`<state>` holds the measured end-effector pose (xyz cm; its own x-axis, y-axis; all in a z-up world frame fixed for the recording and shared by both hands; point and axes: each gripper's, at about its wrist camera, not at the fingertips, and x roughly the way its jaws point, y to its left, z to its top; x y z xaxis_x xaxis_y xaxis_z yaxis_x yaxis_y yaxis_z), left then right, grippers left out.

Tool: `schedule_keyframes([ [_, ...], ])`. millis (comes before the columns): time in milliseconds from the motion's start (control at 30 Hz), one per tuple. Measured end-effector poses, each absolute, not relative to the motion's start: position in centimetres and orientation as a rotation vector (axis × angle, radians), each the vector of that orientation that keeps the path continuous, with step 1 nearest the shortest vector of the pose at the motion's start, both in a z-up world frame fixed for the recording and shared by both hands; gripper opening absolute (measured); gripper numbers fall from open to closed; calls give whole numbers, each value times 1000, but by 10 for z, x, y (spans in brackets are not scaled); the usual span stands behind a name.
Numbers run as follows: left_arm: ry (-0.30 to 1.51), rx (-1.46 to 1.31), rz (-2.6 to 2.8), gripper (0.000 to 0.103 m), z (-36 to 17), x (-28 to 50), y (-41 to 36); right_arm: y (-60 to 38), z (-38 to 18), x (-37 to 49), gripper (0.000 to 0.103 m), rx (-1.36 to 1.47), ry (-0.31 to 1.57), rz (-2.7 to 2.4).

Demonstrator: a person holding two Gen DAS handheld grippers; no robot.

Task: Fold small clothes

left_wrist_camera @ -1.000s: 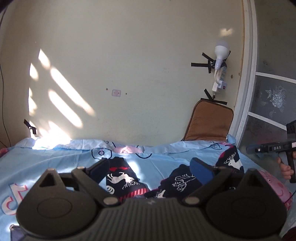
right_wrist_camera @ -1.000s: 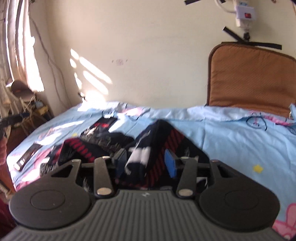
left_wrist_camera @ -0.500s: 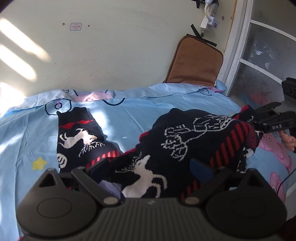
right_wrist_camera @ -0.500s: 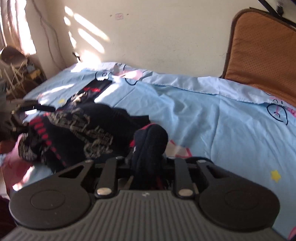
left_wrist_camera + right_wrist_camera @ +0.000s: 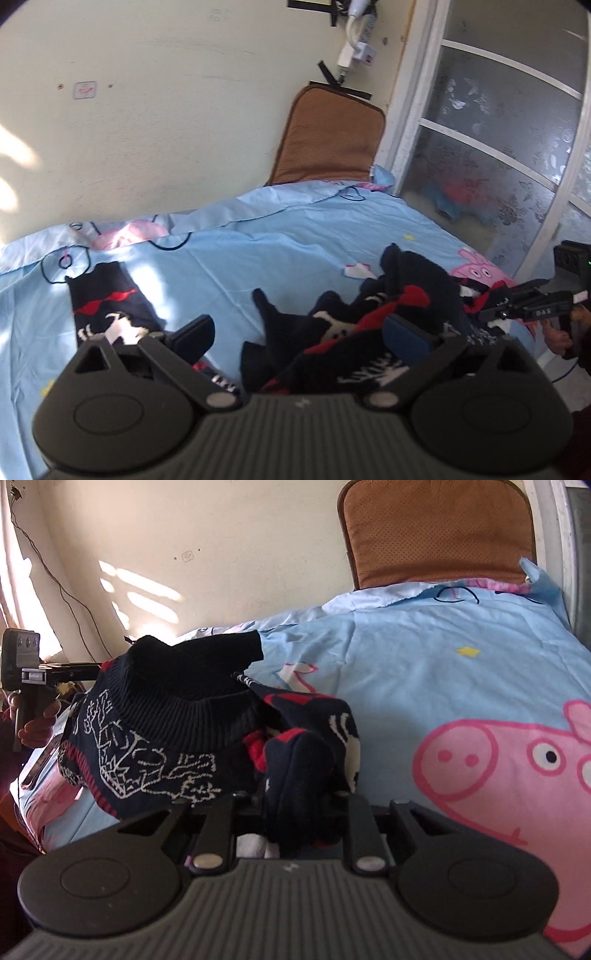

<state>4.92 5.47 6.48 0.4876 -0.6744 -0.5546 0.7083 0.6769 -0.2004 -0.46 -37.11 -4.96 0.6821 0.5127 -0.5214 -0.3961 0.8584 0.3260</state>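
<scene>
Item under inspection: a small navy knit sweater with white reindeer and red stripe patterning, lying bunched on a light blue cartoon-print bedsheet. In the right wrist view it occupies the 9 to 11 o'clock sector and runs down to the jaws. In the left wrist view it is heaped from centre toward 3 o'clock, with one patterned part spread flat at 9 o'clock.

Right gripper: its jaws have just been closing and are now drawn together on a thick fold of knit, seemingly a sleeve or cuff end; the pads themselves are buried in the cloth.

Left gripper: jaws spread wide. Knit lies between them, closer to the blue pad, but nothing is pinched.

Handling assessment: the fabric appears soft, light and thick. It slumps and piles rather than holding any shape, so one pinch point drags the rest in a lump. The ribbed collar and ribbed edges look firmest and least likely to slip. Judged best hold: two separated points on one ribbed edge or at the shoulders, pulled apart to flatten the garment before creasing.

A brown cushion stands against the wall at 12 o'clock, well apart.
</scene>
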Motion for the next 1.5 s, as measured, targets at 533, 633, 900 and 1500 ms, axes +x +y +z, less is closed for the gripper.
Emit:
schedule_keyframes([
  [533, 525, 120, -774, 3, 62, -12, 60, -340, -32, -28, 23, -9, 529, 509],
  [633, 429, 87, -724, 3, 80, -26, 70, -342, -10, -38, 22, -8, 414, 502],
  [900, 545, 28, -736, 84, 75, 5, 60, -333, -12, -31, 23, -139, 490, 526],
  [1500, 601, 192, -992, 17, 53, 5, 5, -333, -2, -24, 80, -59, 449, 585],
])
